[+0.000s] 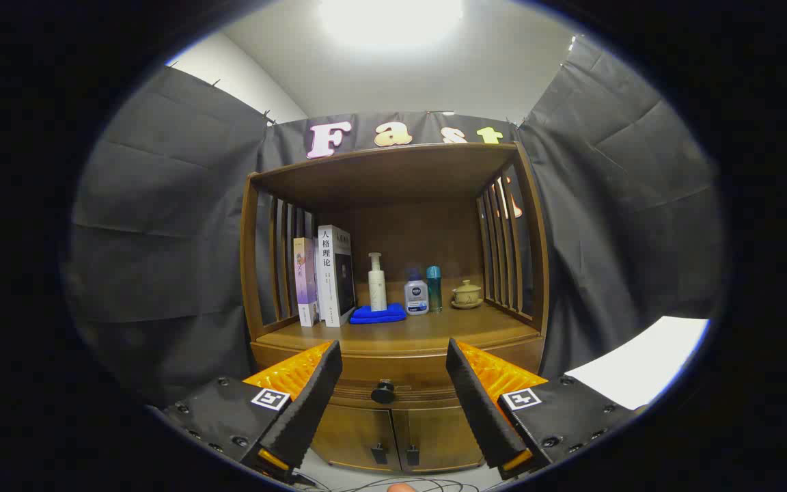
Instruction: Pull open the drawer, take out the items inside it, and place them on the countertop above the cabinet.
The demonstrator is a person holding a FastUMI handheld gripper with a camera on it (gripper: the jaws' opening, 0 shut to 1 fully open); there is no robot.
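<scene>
From the gripper view, your gripper (393, 383) was spread wide with nothing between its fingers — it was aimed at the wooden cabinet (393, 307) and sat well short of it. The drawer (393, 389) was shut, running across the front just under the countertop (407, 336), and its dark round knob (383, 391) showed in the gap between the two fingers, a bit closer to the left one, not touched by either. Whatever's inside the drawer couldn't be seen.

Below the drawer were two small cabinet doors (393, 437), each with a little dark handle near the middle seam.

Up on the countertop, at the back, stood a couple of books (325, 275) upright against the left slats. Next to them lay a folded blue cloth (378, 314) with a white pump bottle (377, 283) on it or just behind it — hard to say which. To the right of that stood a squat clear bottle (416, 294), a teal can (434, 287), and a small lidded teacup on a saucer (466, 294).
</scene>
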